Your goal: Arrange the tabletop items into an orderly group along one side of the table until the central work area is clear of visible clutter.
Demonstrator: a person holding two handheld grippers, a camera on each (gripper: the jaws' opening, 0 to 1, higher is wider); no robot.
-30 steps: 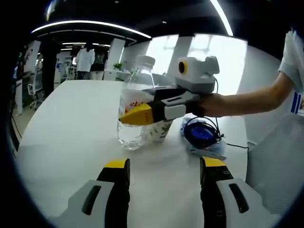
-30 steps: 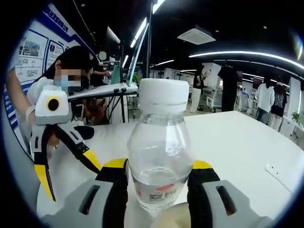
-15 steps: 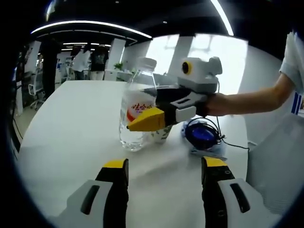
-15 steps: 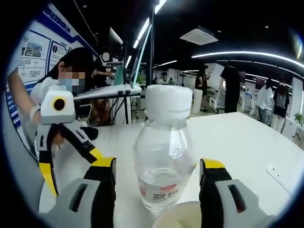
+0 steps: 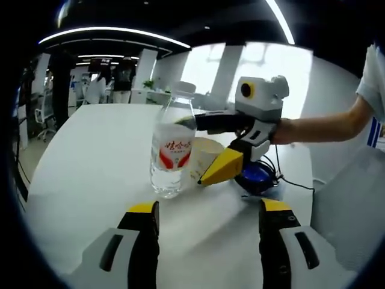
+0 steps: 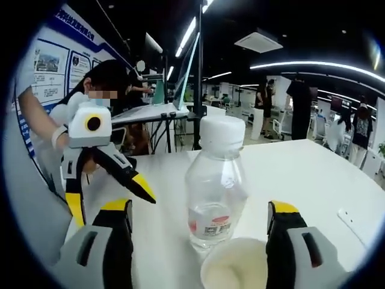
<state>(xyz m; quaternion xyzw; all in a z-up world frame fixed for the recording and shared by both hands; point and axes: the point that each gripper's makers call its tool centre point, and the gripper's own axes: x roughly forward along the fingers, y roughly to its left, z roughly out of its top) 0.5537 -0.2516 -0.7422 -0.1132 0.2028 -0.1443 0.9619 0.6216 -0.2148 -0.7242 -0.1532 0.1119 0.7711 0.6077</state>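
A clear water bottle (image 5: 171,153) with a white cap and red label stands upright on the white table (image 5: 90,150). A paper cup (image 5: 206,155) stands just behind it. My right gripper (image 5: 192,150) reaches in from the right, open, its jaws spread around the cup and apart from the bottle. In the right gripper view the bottle (image 6: 215,186) stands free between my wide-open right gripper (image 6: 200,206), with the cup (image 6: 234,271) at the bottom. My left gripper (image 5: 209,208) is open and holds nothing; it also appears as the left gripper (image 6: 111,197) at the left.
Blue headphones (image 5: 255,174) with a black cable lie to the right of the cup. A small flat white object (image 6: 352,220) lies on the table at the far right. A seated person (image 6: 99,90) and desks are beyond the table edge; other people stand far off.
My right gripper has opened, let go of the water bottle and drawn back from it. The bottle now stands free on the table. The left gripper stays open.
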